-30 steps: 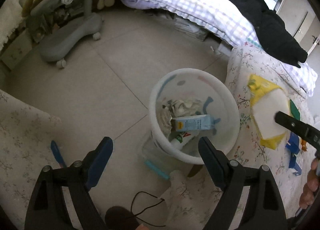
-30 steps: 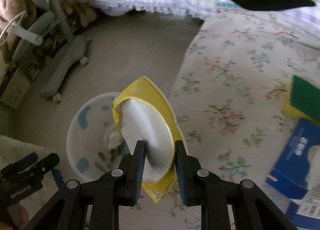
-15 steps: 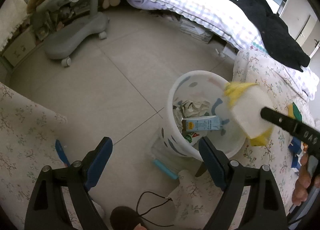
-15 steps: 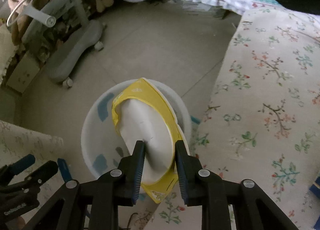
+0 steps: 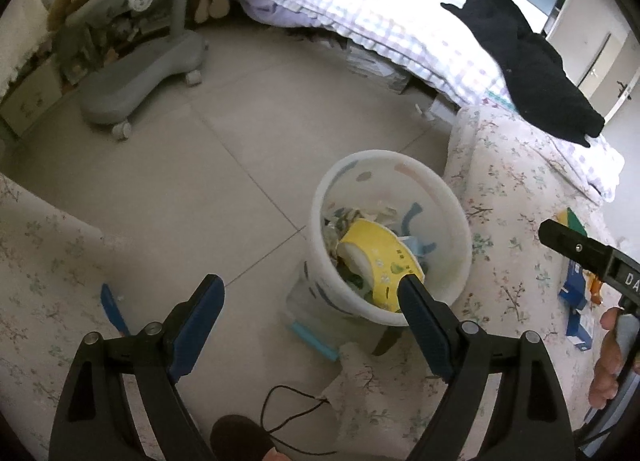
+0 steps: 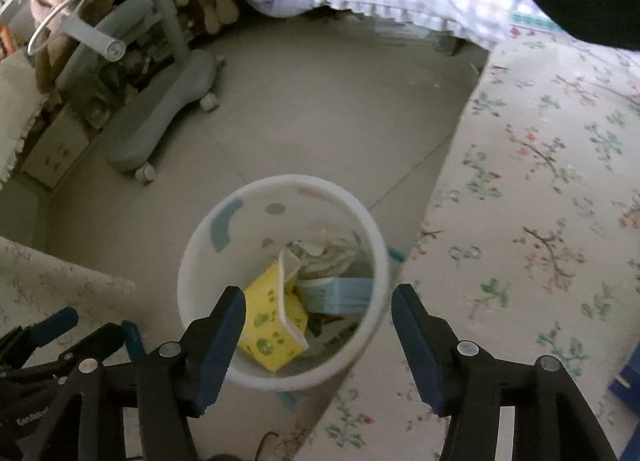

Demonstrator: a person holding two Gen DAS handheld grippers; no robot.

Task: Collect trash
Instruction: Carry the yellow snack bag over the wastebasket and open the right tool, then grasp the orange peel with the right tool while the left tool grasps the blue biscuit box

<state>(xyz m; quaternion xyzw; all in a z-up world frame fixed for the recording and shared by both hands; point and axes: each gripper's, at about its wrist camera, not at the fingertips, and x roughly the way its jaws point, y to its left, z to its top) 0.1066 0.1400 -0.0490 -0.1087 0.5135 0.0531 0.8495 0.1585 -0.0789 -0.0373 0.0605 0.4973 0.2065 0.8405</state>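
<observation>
A white trash bin (image 6: 208,245) (image 5: 448,197) with pastel marks stands on the tiled floor beside a floral-covered table. Inside it lies a yellow paper cup (image 6: 272,321) (image 5: 380,257) on crumpled paper and a light blue carton (image 6: 340,293). My right gripper (image 6: 318,301) hangs above the bin's near rim; its jaws are opening and nothing is between them. My left gripper (image 5: 312,291) is open and empty, over the floor left of the bin. In the left wrist view the right gripper's black body (image 5: 588,253) juts in at the right, held by a hand (image 5: 608,365).
The floral tablecloth (image 6: 540,221) holds a blue box (image 5: 576,293) and a yellow-green sponge (image 5: 572,219). A grey wheeled chair base (image 5: 140,77) stands at far left. A bed with checked bedding (image 5: 380,21) and black clothing (image 5: 528,61) is behind. A black cable (image 5: 296,413) lies near.
My right gripper carried the yellow cup from over the table to above the bin, then let it go. The cup now lies inside the bin. The left gripper barely moved.
</observation>
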